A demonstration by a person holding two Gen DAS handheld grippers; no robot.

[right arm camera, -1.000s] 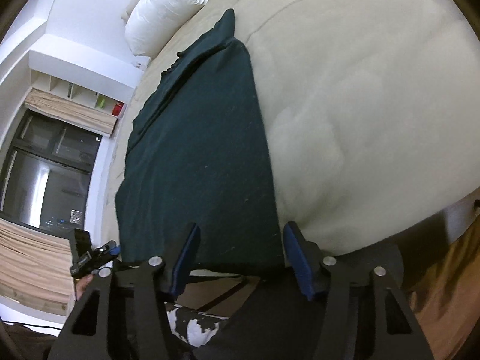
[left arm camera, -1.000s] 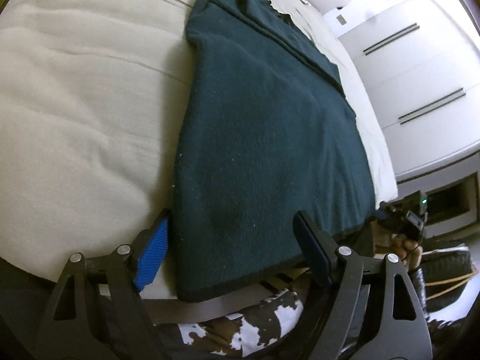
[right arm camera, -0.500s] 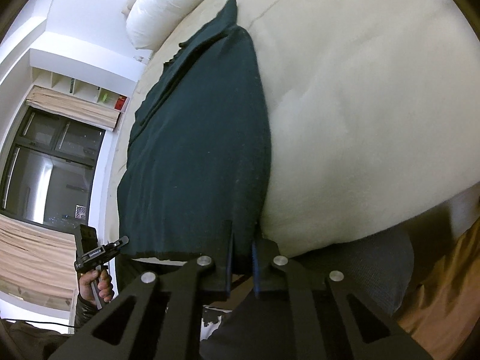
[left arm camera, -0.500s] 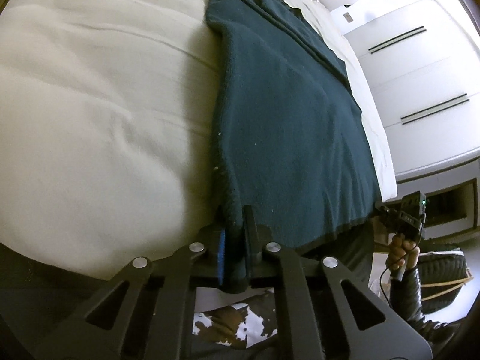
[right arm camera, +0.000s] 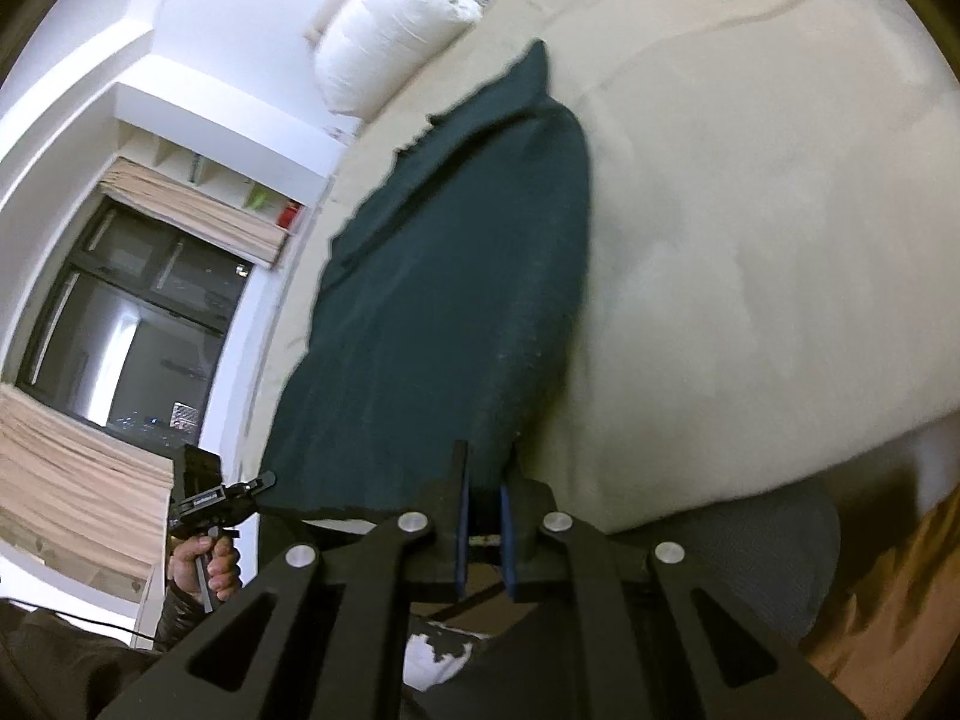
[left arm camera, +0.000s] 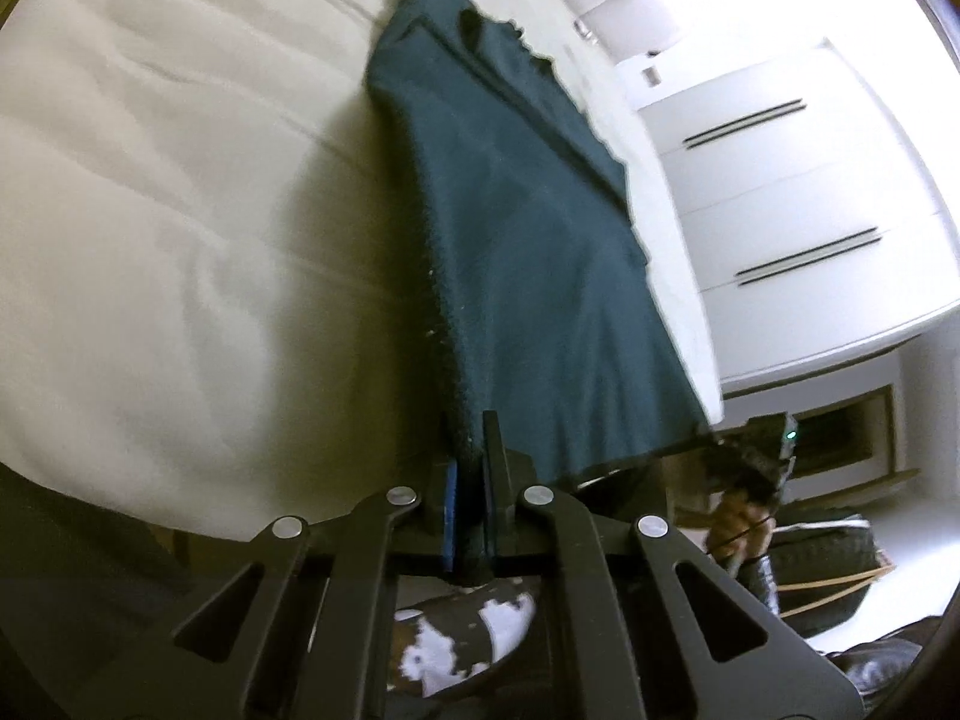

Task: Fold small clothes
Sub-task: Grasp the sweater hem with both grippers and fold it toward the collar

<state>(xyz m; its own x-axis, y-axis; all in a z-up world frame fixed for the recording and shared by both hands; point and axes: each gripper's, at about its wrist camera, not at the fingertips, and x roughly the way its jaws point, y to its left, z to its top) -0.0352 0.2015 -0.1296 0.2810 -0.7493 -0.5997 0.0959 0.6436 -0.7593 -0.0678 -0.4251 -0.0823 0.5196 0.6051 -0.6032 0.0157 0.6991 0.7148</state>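
Observation:
A dark teal garment [left arm camera: 528, 228] lies stretched along the cream bed [left arm camera: 168, 228]. My left gripper [left arm camera: 471, 450] is shut on its near left hem corner and lifts that edge off the bed. In the right wrist view the same garment [right arm camera: 456, 276] runs away from me, and my right gripper [right arm camera: 483, 468] is shut on its near right hem corner, also raised. The near hem hangs between the two grippers. The far end with the collar rests on the bed. Each view shows the other gripper held in a hand, at the right [left arm camera: 750, 450] and at the left [right arm camera: 210, 504].
A white pillow [right arm camera: 396, 30] lies at the head of the bed. White wardrobe doors [left arm camera: 798, 210] stand on one side, a dark window with wooden blinds [right arm camera: 132, 324] on the other. A cow-print slipper [left arm camera: 462, 636] is on the floor below me.
Both grippers went from open around the hem to shut on its corners. They have since lifted the near edge, so the garment now rises off the bed toward me.

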